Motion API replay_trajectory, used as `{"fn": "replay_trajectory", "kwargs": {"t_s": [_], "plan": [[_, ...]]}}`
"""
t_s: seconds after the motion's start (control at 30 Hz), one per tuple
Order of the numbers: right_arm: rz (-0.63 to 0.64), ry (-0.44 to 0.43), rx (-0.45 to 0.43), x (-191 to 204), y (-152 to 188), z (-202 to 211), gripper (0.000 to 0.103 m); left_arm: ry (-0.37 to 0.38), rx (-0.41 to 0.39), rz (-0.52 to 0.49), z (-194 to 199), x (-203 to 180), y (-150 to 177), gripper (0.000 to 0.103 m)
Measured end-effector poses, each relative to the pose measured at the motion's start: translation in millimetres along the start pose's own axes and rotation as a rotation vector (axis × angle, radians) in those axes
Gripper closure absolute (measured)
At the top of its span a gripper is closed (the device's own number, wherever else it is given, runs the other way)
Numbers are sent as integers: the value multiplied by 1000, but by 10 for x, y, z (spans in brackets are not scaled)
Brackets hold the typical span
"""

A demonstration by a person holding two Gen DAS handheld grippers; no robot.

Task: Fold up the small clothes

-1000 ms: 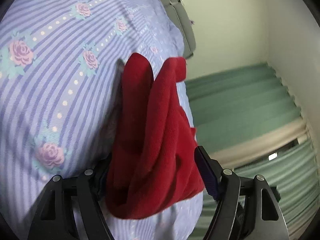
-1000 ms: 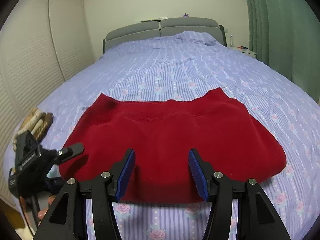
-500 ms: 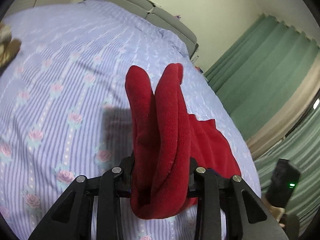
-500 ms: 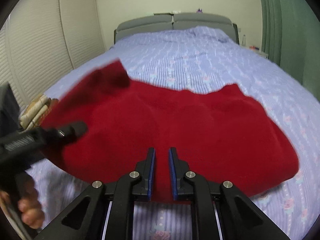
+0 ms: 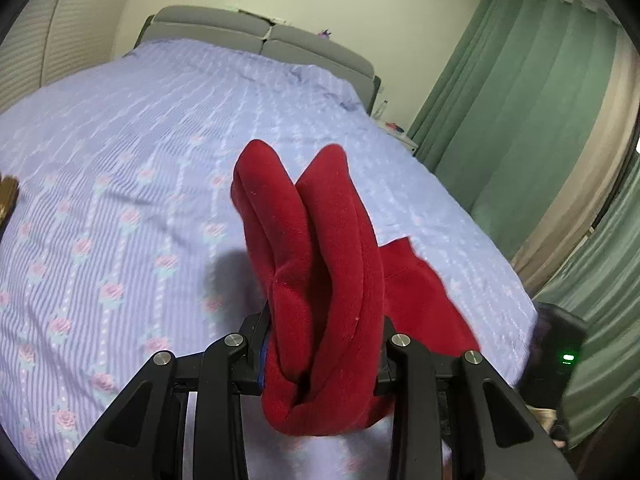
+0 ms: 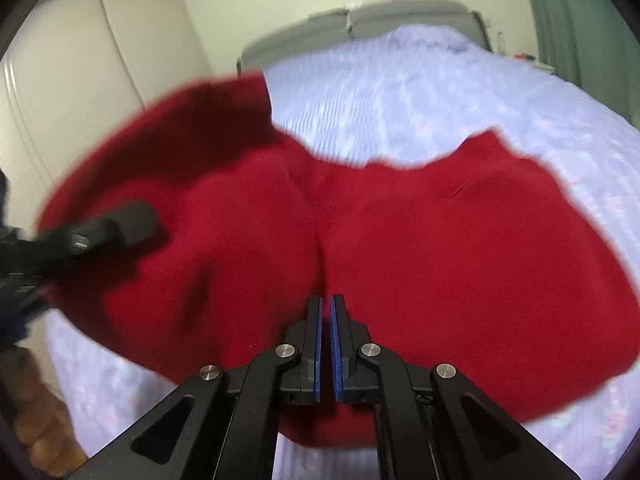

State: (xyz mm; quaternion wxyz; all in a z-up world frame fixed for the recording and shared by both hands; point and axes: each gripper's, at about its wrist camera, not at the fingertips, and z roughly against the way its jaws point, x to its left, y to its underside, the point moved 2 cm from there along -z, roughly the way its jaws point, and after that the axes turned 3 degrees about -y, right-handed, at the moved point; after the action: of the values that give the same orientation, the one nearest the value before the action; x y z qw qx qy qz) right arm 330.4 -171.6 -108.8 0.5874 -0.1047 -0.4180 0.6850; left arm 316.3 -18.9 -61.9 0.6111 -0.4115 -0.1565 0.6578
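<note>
Left gripper [image 5: 324,344]: jaws pinching a bunched fold of the garment [image 5: 316,280].
Right gripper [image 6: 326,344]: jaws pressed on the garment's near edge.
Garment: partly raised over the bed [image 5: 120,184].

We look forward along each gripper's own fingers. Our left wrist view sits close behind bunched red garment [image 5: 320,280], facing up the bed [image 5: 120,200] toward the headboard [image 5: 256,36], curtains [image 5: 520,120] to its right. Our right wrist view faces likewise, close above the same garment, sharing bed and headboard.
</note>
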Motion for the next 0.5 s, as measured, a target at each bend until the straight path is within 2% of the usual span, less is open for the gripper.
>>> {"fn": "replay_trajectory", "kwargs": {"t_s": [0.07, 0.2, 0.37, 0.5], "plan": [[-11, 39, -54, -171, -54, 262, 97, -1, -11, -4, -54, -168, -33, 70], [-44, 33, -86, -570, -139, 523, 96, -5, -19, -7, -154, -472, -12, 70], [-6, -74, -17, -755, -531, 329, 97, -26, -12, -58, -243, -762, 27, 70], [-35, -223, 72, -884, -918, 162, 97, -33, -14, -126, -326, -967, 50, 70]]}}
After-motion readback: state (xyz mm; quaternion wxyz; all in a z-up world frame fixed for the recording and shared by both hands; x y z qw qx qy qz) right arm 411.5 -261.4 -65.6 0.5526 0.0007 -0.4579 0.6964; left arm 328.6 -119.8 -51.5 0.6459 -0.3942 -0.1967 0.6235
